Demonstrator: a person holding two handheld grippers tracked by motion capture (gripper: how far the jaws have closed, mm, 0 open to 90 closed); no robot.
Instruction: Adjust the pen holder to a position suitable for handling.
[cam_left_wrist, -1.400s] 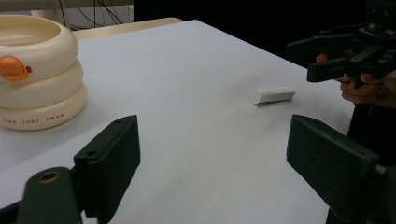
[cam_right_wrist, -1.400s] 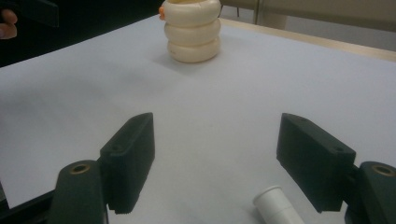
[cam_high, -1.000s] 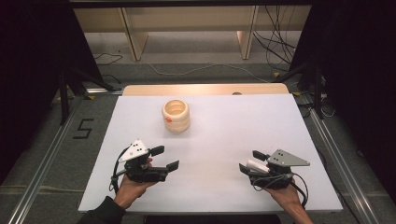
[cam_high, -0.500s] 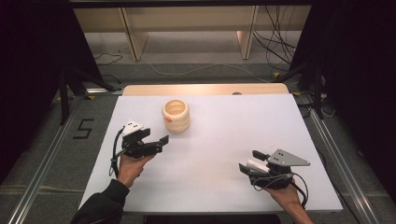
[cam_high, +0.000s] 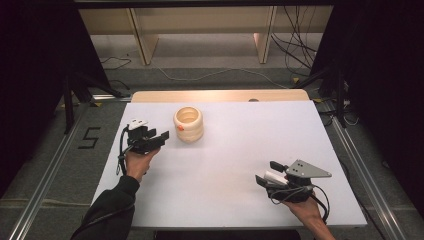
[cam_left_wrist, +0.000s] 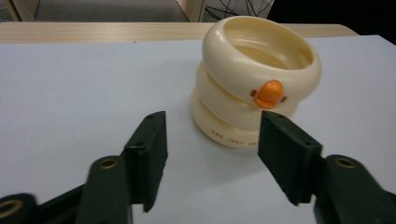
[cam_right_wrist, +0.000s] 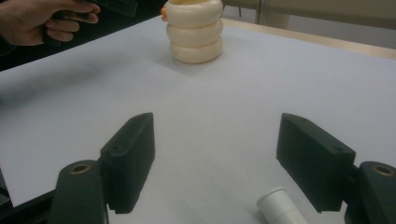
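A cream-coloured plastic holder shaped like three stacked rings (cam_high: 188, 124), with a small orange button (cam_left_wrist: 268, 94) on its top ring, stands upright toward the far left of the white-topped bench (cam_high: 235, 150). The left claw (cam_high: 159, 138), held in a person's left hand (cam_high: 139, 161), sits just to the holder's left, its two black jaws spread wide and aimed at it. In the left gripper view the holder (cam_left_wrist: 257, 79) rises just beyond the jaw tips, offset toward the right-hand jaw, the orange button facing the camera; claw and holder are apart, not touching.

The right claw (cam_high: 263, 172) rests low near the bench's front right corner, gripped by the right hand (cam_high: 305, 210), jaws likewise set wide with nothing between them. In the right gripper view (cam_right_wrist: 212, 154) a small white cylindrical piece (cam_right_wrist: 279, 206) shows beside the right-hand jaw, and the holder (cam_right_wrist: 194, 29) stands well away across the white surface, with the other hand (cam_right_wrist: 44, 18) at the upper left.
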